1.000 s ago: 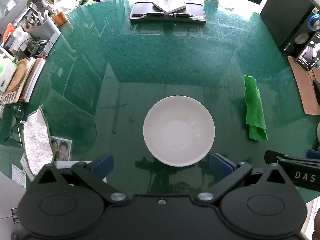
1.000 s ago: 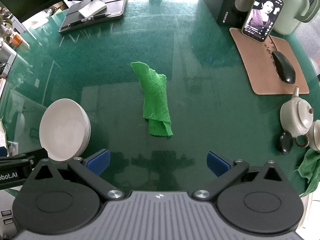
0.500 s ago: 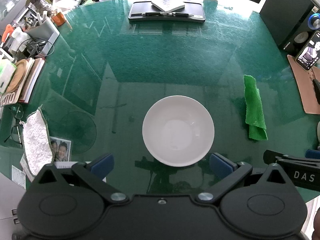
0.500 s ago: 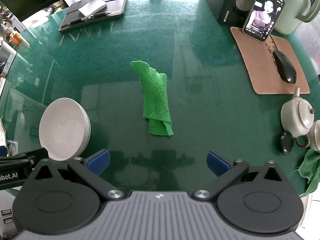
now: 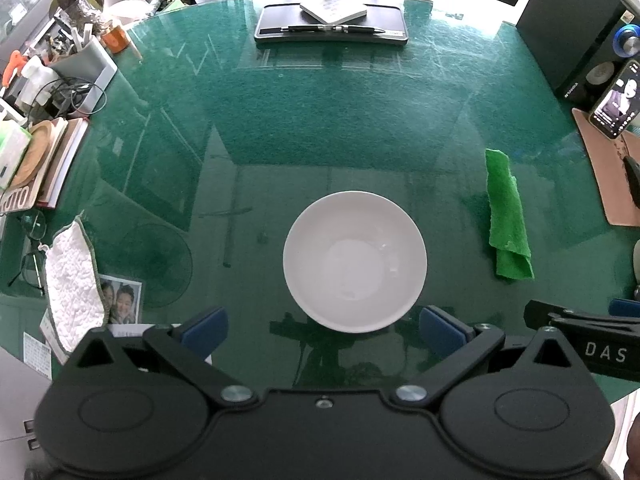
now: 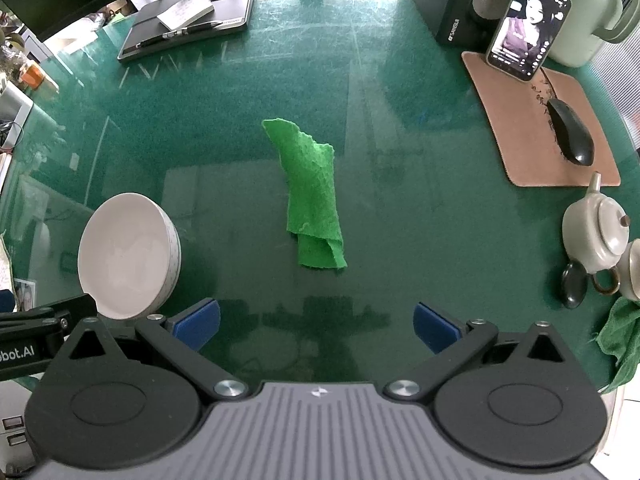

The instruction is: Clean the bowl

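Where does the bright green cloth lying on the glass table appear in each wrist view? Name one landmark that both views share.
Left wrist view: green cloth at right of centre, right of the white bowl.
Right wrist view: green cloth at centre, bowl to its left.
Shared landmark: the lit phone.

- The glass-topped green counter (image 5: pixel 320 128) carries everything.
- A round white ceramic bowl (image 5: pixel 355 267) stands upright on it.
- A folded bright green cloth (image 6: pixel 314 196) lies flat, well apart from the bowl.
- A brown leather mouse mat (image 6: pixel 520 120) holds a black computer mouse (image 6: pixel 570 134).
- A pale ceramic teapot (image 6: pixel 596 232) stands nearby.
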A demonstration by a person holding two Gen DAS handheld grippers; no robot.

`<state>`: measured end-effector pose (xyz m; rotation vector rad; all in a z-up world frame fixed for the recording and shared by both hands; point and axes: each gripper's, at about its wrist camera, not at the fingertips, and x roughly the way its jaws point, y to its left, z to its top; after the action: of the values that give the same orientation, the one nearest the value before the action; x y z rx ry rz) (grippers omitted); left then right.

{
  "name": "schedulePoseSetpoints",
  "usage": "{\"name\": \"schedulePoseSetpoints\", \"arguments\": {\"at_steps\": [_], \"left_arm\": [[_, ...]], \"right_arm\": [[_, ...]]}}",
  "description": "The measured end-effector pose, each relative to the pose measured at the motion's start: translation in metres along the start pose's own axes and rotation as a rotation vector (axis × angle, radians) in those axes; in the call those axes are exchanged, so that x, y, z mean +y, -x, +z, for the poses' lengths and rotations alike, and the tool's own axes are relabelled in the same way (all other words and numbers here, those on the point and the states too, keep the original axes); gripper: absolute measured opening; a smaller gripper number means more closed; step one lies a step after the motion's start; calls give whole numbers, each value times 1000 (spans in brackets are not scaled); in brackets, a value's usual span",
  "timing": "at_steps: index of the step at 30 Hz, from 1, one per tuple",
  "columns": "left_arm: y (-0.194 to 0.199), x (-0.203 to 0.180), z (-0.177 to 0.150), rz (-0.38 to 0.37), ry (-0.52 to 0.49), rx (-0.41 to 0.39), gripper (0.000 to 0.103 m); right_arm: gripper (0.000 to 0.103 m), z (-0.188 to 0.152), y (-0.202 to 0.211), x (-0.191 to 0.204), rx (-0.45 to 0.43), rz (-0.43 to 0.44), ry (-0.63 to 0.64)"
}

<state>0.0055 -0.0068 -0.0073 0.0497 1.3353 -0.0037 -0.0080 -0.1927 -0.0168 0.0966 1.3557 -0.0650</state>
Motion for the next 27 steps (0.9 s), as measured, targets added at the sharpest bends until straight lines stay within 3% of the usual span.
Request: {"name": "schedulePoseSetpoints", "arguments": {"at_steps": [27], "left_arm": [[-4,-2,4,-6,-8,14,103]], "right_arm": [[102,3,-6,-1,16,11,5]]}}
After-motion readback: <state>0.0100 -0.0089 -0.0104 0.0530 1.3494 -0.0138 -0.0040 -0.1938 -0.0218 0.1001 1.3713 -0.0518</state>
